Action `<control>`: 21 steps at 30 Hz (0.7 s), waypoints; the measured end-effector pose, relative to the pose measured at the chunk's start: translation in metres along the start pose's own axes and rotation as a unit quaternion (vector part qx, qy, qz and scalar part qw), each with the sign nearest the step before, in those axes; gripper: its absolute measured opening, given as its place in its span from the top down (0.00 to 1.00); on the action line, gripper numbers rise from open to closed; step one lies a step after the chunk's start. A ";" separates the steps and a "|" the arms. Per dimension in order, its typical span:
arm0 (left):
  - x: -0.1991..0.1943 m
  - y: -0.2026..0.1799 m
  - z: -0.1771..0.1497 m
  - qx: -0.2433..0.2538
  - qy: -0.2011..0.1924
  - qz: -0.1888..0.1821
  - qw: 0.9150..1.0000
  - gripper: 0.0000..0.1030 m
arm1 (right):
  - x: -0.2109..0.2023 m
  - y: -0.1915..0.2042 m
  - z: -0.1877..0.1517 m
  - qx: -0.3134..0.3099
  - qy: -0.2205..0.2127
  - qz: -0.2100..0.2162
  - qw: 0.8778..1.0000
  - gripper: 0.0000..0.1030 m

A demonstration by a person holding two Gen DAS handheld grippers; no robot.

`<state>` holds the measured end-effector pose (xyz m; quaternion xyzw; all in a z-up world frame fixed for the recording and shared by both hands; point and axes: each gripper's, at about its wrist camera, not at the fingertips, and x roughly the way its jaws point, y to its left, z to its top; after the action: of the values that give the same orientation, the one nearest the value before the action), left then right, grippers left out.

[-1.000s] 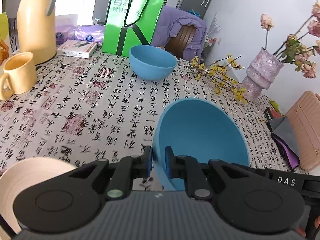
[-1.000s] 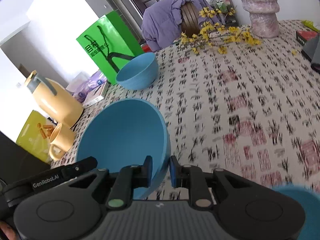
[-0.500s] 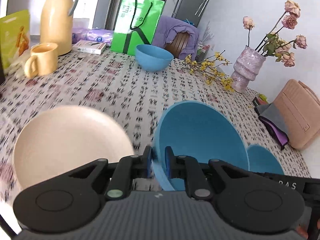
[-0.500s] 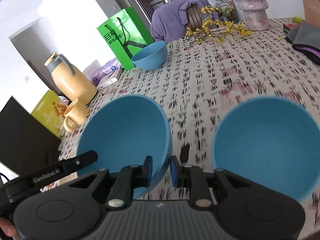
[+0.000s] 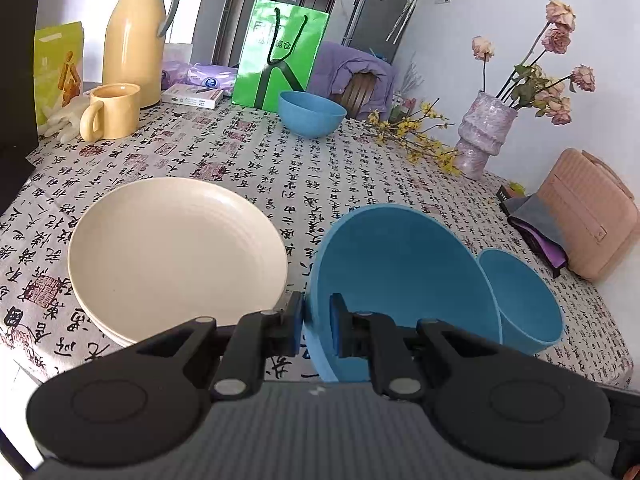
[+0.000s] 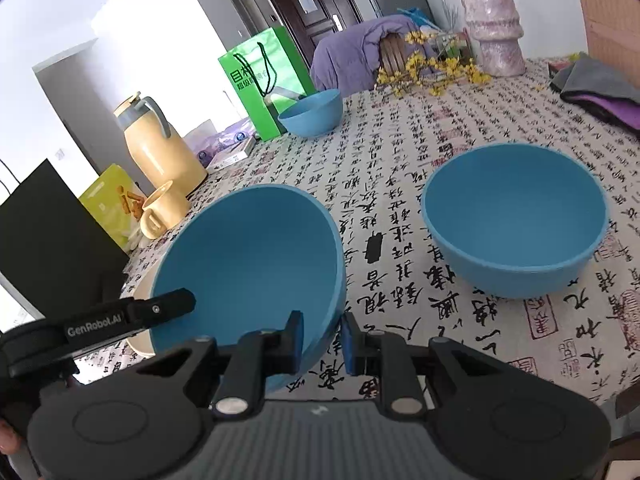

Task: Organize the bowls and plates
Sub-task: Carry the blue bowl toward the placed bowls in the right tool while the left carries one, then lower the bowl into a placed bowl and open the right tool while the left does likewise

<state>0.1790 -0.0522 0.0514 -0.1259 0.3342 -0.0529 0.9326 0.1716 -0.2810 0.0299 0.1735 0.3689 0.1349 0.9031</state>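
Far left, cream plates (image 5: 176, 252) sit stacked on the patterned tablecloth (image 5: 248, 152). Just right of them, left gripper (image 5: 316, 326) pinches the left rim of a blue bowl (image 5: 400, 276), jaws narrow, one pad on each side of the wall. Same bowl, right wrist view: right gripper (image 6: 322, 342) clamps its opposite rim, jaws narrow. Bowl is held tilted, above the table edge. To its right a second blue bowl (image 6: 516, 216) rests upright on the cloth, near but apart. A third blue bowl (image 5: 312, 114) sits far back beside the green bag (image 5: 280, 56).
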 end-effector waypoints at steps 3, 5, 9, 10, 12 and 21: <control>-0.002 -0.001 -0.001 -0.005 0.001 -0.004 1.000 0.88 | -0.005 -0.004 -0.001 0.007 -0.005 0.003 1.000 0.81; -0.001 -0.003 -0.001 -0.010 0.003 -0.008 1.000 0.88 | -0.008 -0.006 0.000 0.007 -0.009 0.003 1.000 0.81; -0.001 -0.015 0.004 -0.005 0.002 -0.018 1.000 0.88 | -0.018 -0.010 0.007 0.003 -0.023 -0.002 1.000 0.81; -0.002 -0.019 0.007 -0.002 -0.002 -0.023 1.000 0.88 | -0.022 -0.012 0.010 0.003 -0.029 -0.003 1.000 0.81; -0.002 -0.032 0.015 0.004 -0.010 -0.037 0.999 0.88 | -0.031 -0.020 0.018 0.005 -0.044 -0.005 0.999 0.81; 0.038 -0.110 0.038 0.035 -0.001 -0.099 0.994 0.88 | -0.062 -0.075 0.049 0.024 -0.089 -0.060 0.994 0.81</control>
<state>0.2310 -0.1575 0.0859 -0.1260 0.3168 -0.1564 0.9270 0.1723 -0.3822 0.0698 0.1843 0.2997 0.0558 0.9344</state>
